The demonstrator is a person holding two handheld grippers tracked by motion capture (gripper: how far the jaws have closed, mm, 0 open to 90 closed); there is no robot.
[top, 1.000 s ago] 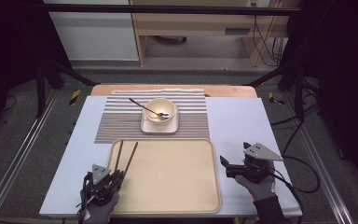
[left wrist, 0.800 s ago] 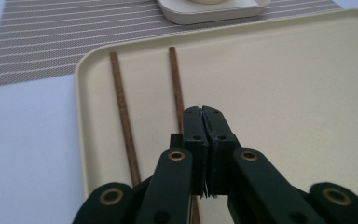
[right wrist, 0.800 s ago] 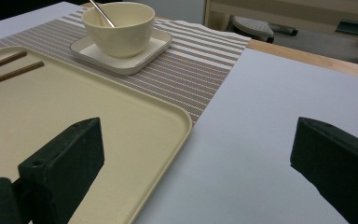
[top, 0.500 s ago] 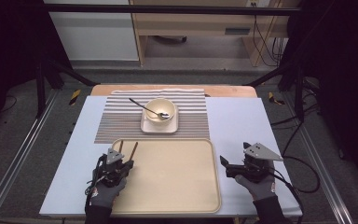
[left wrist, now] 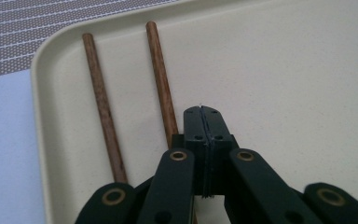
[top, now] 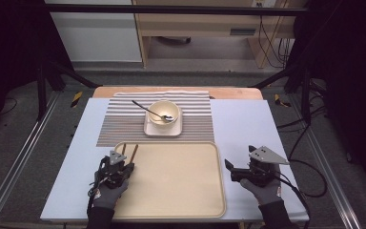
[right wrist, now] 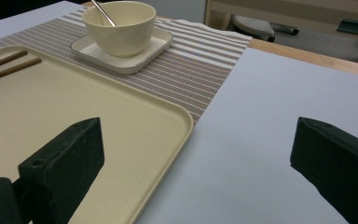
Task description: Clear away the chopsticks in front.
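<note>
A grey speckled floor [top: 24, 143] surrounds the table; a pale wooden shelf unit [top: 195, 28] stands behind, beside a white cabinet [top: 95, 33]

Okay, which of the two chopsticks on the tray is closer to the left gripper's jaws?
The chopstick farther from the tray rim: it runs under the shut jaws of the left gripper. The other chopstick lies apart, beside the rim.

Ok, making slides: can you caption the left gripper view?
Left gripper, jaws shut and empty, above a cream plastic tray beside two brown wooden chopsticks.
</note>
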